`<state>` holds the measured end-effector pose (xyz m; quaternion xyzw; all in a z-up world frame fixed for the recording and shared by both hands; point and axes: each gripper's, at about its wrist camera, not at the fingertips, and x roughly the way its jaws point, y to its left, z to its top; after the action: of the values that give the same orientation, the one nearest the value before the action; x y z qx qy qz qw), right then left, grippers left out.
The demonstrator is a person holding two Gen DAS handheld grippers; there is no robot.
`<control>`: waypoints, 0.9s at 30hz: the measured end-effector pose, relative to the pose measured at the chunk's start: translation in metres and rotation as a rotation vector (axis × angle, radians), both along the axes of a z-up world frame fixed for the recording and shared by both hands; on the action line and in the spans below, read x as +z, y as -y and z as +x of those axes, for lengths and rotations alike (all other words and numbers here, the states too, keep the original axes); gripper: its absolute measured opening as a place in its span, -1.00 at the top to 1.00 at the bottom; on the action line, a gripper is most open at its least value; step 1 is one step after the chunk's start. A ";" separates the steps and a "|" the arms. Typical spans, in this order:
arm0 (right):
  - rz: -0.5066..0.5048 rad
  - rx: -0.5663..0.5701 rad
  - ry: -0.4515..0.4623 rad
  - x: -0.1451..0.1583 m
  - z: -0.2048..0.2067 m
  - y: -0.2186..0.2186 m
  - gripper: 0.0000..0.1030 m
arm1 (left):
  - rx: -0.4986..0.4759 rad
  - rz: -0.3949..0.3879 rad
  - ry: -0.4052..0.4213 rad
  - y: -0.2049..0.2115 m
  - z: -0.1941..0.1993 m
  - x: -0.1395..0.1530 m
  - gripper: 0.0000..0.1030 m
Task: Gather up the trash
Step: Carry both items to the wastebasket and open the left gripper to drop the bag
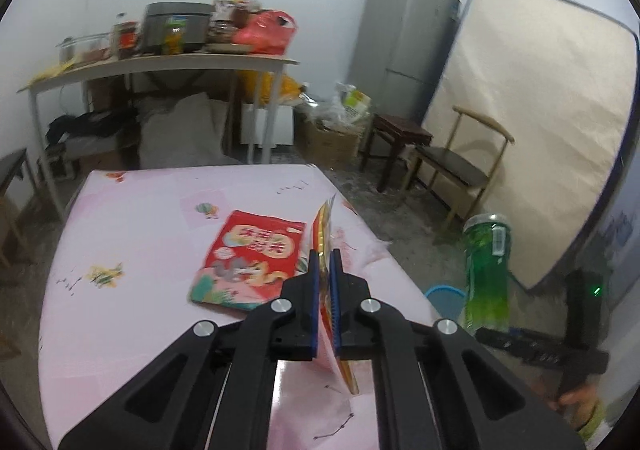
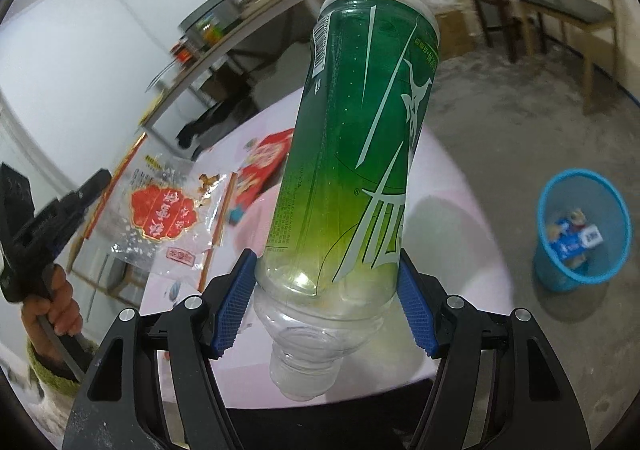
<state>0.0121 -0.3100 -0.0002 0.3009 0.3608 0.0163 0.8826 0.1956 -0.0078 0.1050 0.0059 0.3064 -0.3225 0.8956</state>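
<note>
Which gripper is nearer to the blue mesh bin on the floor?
Right. The right gripper, clamping the green bottle, is at the table edge beside the blue mesh bin. The left gripper, pinching a clear wrapper, is farther over the table.

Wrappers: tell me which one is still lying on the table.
The red packet lies flat on the pink table. The clear wrapper is off it, pinched in the left gripper.

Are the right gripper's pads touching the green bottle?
Touching. The right wrist view shows both blue pads pressed against the green bottle, held neck toward the camera.
</note>
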 end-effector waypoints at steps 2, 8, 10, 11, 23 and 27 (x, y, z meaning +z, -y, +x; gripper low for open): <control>0.008 -0.035 0.000 -0.002 -0.010 0.013 -0.25 | -0.025 0.001 -0.036 0.014 0.001 -0.008 0.92; -0.004 -0.140 0.012 0.001 -0.033 0.044 -0.25 | -0.074 -0.024 -0.050 0.036 -0.008 -0.003 0.93; -0.005 -0.197 0.012 -0.001 -0.044 0.062 -0.25 | -0.098 -0.041 -0.043 0.046 -0.012 0.001 0.93; -0.004 -0.243 0.010 -0.003 -0.051 0.074 -0.25 | -0.116 -0.052 -0.039 0.054 -0.015 0.005 0.93; 0.077 -0.625 -0.105 -0.062 -0.163 0.178 -0.25 | -0.457 0.019 -0.152 0.254 -0.030 -0.020 0.93; 0.181 -0.624 -0.161 -0.107 -0.166 0.187 -0.25 | -0.513 0.132 -0.242 0.328 -0.035 -0.065 0.93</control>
<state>-0.1537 -0.4970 -0.1073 0.4743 0.3170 -0.2467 0.7834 0.1611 -0.3361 0.0402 0.1031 0.4200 -0.5162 0.7393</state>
